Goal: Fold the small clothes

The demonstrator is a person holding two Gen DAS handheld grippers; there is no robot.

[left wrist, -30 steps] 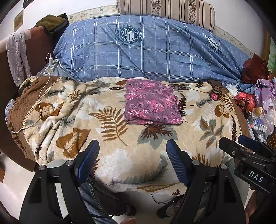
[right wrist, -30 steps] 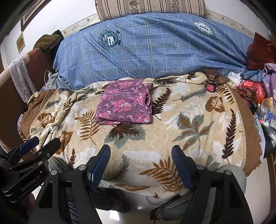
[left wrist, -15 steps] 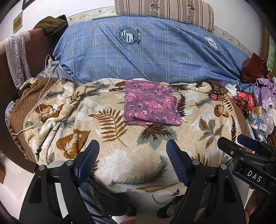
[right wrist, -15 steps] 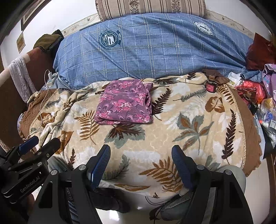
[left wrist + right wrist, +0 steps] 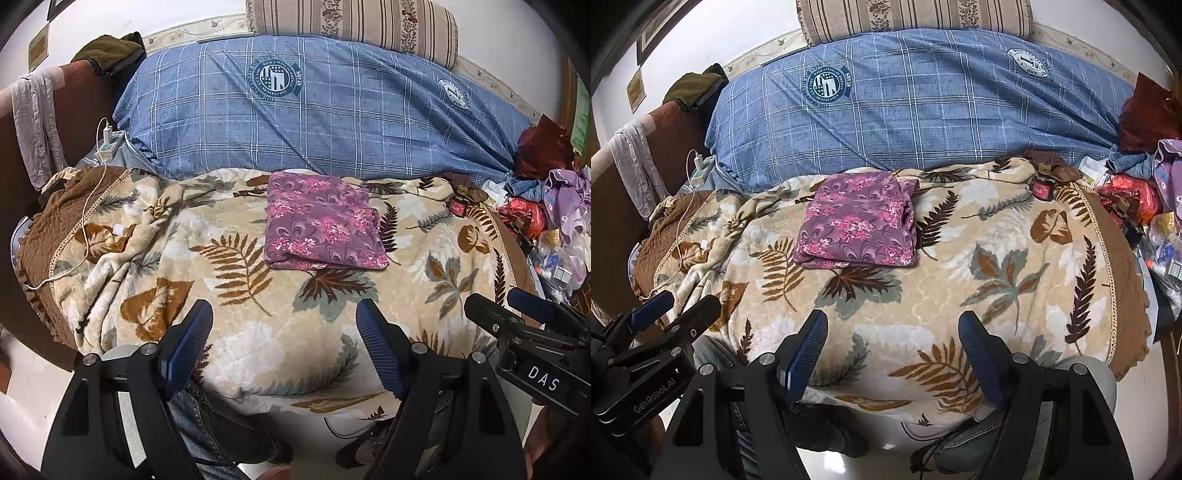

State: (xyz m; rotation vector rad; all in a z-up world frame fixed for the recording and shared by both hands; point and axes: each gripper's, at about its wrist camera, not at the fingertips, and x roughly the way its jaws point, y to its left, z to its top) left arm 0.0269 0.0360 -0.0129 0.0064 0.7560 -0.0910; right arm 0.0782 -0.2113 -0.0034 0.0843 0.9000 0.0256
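Left gripper (image 5: 283,325) spread wide, blue ribbed pads bare, nothing between them, poised above the near edge of the bed; right gripper (image 5: 892,338) likewise spread and empty over the same edge, each tool's black frame showing at the side of the other's view. Beyond both, well apart from the pads, the purple floral garment (image 5: 321,221) lying already folded into a soft, rounded rectangle toward the far edge of the leaf-patterned blanket (image 5: 236,332), just short of the blue checked duvet (image 5: 332,110) bundled behind it, a striped bolster (image 5: 354,22) on top. Thin, limp printed cloth, layers stacked, near hem slightly gaping. Plush, deep-piled blanket underneath, rumpled toward the left edge where a white charging cable (image 5: 86,218) trails across. Small red jar (image 5: 1043,190) near the far right corner, heaped clothes and bags past it. Likely risks: pads snagging blanket pile together with the garment on any further pinch; layers sliding apart if lifted by one corner only; a long reach across the bed dragging a fold open; the jar tipping if the blanket gets tugged
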